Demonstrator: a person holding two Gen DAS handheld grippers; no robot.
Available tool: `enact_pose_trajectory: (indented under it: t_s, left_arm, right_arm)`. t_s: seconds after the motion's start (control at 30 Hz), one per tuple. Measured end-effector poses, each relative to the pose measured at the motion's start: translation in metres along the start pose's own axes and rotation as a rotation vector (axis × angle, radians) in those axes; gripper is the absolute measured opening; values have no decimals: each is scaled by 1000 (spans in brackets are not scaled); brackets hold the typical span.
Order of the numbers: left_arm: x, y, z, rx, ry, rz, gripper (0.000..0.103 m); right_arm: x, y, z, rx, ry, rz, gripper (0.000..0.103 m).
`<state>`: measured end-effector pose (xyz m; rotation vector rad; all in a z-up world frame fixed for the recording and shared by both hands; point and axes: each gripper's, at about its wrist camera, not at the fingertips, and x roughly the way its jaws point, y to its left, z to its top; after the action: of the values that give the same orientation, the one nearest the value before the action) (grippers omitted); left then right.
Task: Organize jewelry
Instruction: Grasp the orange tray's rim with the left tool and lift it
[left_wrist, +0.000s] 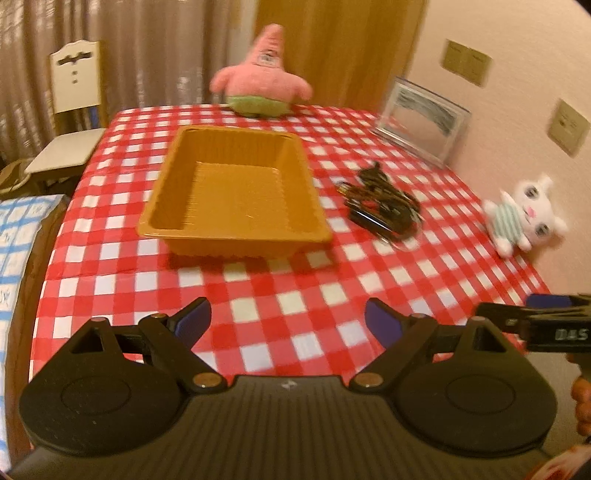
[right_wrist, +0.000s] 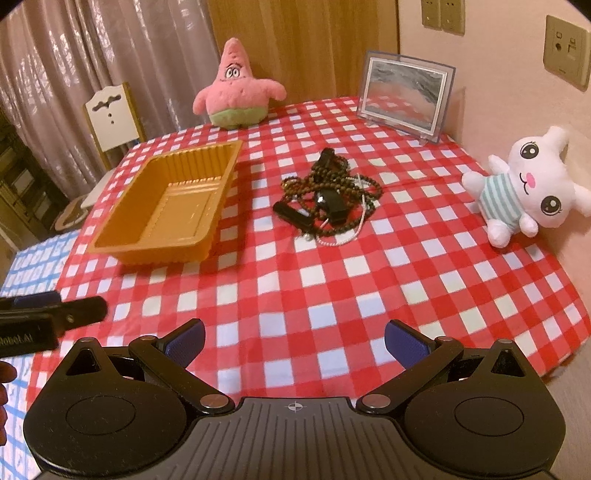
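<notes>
A tangled pile of jewelry (right_wrist: 330, 199), dark beaded necklaces, a thin pale chain and black clip-like pieces, lies on the red-and-white checked tablecloth (right_wrist: 332, 288); it also shows in the left wrist view (left_wrist: 384, 201). An empty orange plastic tray (right_wrist: 166, 206) sits to its left, also in the left wrist view (left_wrist: 234, 192). My left gripper (left_wrist: 288, 319) is open and empty above the near table edge. My right gripper (right_wrist: 293, 341) is open and empty, well short of the pile. Each gripper's side shows in the other's view.
A pink starfish plush (right_wrist: 238, 88) stands at the table's far edge. A framed picture (right_wrist: 404, 94) leans at the back right. A white bunny plush (right_wrist: 528, 188) lies by the right wall. A white chair (right_wrist: 110, 118) stands beyond the table at left.
</notes>
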<state>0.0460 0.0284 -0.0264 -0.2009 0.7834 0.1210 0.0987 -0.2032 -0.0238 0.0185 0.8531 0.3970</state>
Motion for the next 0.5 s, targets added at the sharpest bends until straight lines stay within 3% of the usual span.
enact_pose_trajectory:
  t_s: [0.27,0.5]
  left_arm:
    - [43,43,1,-159,-86,161,79]
    - [75,79,10,-304,-180,217,73]
  right_arm:
    - [36,-28,18,-2,-90,0,103]
    - [79,-39,43,-64,-74,4,103]
